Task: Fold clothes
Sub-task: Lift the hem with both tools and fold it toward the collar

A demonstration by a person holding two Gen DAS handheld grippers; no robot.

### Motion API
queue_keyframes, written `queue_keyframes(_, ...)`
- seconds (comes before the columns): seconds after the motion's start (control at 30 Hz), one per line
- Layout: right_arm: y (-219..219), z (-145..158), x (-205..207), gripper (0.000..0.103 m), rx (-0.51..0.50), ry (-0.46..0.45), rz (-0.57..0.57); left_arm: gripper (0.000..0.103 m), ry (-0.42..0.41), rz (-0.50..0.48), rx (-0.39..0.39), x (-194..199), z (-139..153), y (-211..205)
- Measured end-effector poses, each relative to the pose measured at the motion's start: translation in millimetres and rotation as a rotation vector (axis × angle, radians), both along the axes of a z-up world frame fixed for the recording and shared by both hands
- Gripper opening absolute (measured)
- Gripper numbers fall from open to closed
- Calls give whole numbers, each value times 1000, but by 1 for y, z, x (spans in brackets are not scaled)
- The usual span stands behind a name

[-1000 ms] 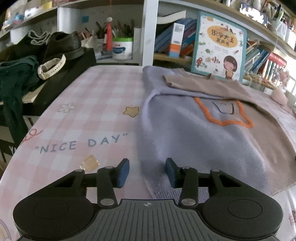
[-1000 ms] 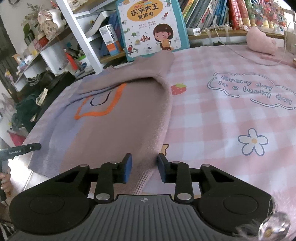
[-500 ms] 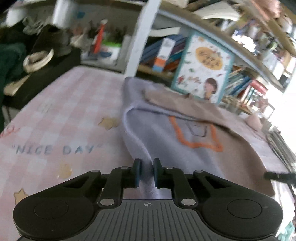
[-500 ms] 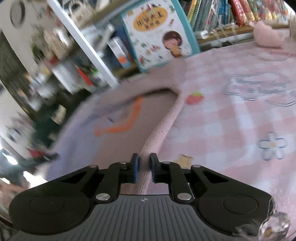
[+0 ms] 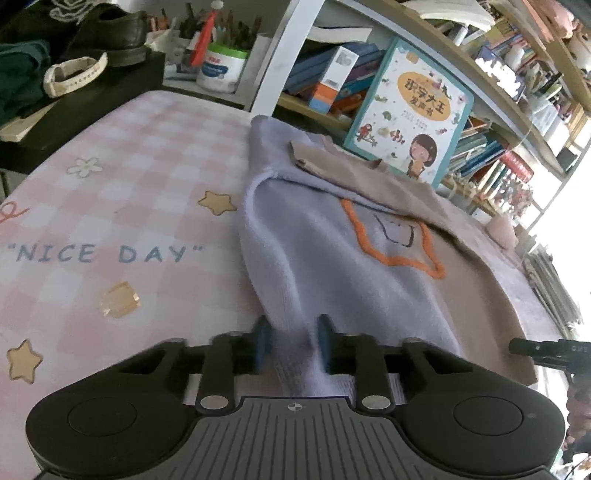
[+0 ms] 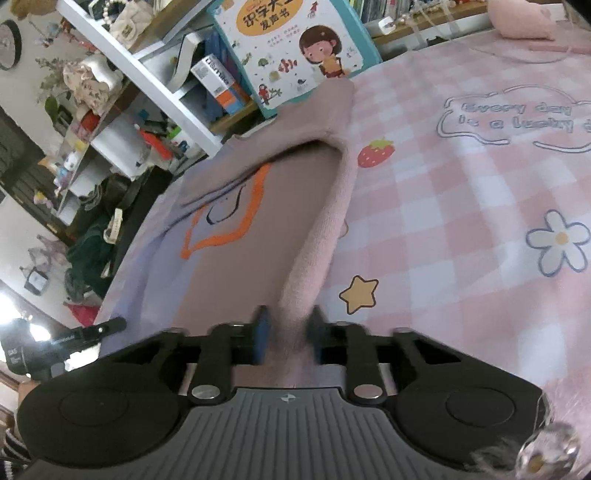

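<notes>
1. Only in the left wrist view: a black shoe [image 5: 110, 27], a white tub of pens [image 5: 221, 66] and the words "NICE DAY" [image 5: 105, 254] printed on the pink checked cloth [image 5: 155, 155].
2. Only in the right wrist view: a strawberry print [image 6: 375, 152], a flower print [image 6: 558, 242] and a pink plush toy [image 6: 524, 18] at the far edge.
3. In both: a lilac and tan sweater [image 5: 332, 266] with an orange outline, lying flat on the cloth, in front of a children's book [image 5: 410, 110].
4. Left gripper [image 5: 291, 341] angled down over the sweater's near lilac corner; right gripper [image 6: 288, 338] angled down over the near tan corner.
5. Left gripper nearly closed, pinching the lilac hem, fabric bunched between the blue pads.
6. Right gripper nearly closed, clamping the tan edge, raised into a ridge.
</notes>
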State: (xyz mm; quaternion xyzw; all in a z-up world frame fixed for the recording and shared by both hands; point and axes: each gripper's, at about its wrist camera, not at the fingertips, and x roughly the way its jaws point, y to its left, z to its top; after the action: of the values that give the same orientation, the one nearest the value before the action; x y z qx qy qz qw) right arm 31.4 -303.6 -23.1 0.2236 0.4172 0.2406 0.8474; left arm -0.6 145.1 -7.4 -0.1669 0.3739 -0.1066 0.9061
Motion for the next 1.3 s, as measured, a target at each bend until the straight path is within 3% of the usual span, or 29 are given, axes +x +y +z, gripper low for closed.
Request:
queue_keyframes(0.3, -22, 4, -18, 8, -20, -8, -51, 12, 7, -84, 22, -5, 3, -16)
queue_keyframes(0.43, -24, -2, -25, 9, 12, 22, -52, 13, 37, -93, -11, -6, 4, -11)
queue_keyframes(0.57, -26, -4, -28, 14, 50, 37, -41, 24, 56, -104, -44, -8, 5, -9)
queue_keyframes(0.67, -25, -4, -30, 14, 56, 38, -24, 24, 43, -105, -38, -10, 4, -11)
queue_keyframes(0.9, -28, -7, -30, 9, 76, 42, -16, 11, 37, -95, -63, -12, 1, -5)
queue_keyframes(0.97, -29, -5, -33, 8, 59, 37, -13, 11, 46, -105, -81, -15, 1, -4)
queue_keyframes(1.3, -46, 6, -57, 8, 172, 44, 9, 10, 59, -132, -246, -38, 5, 9)
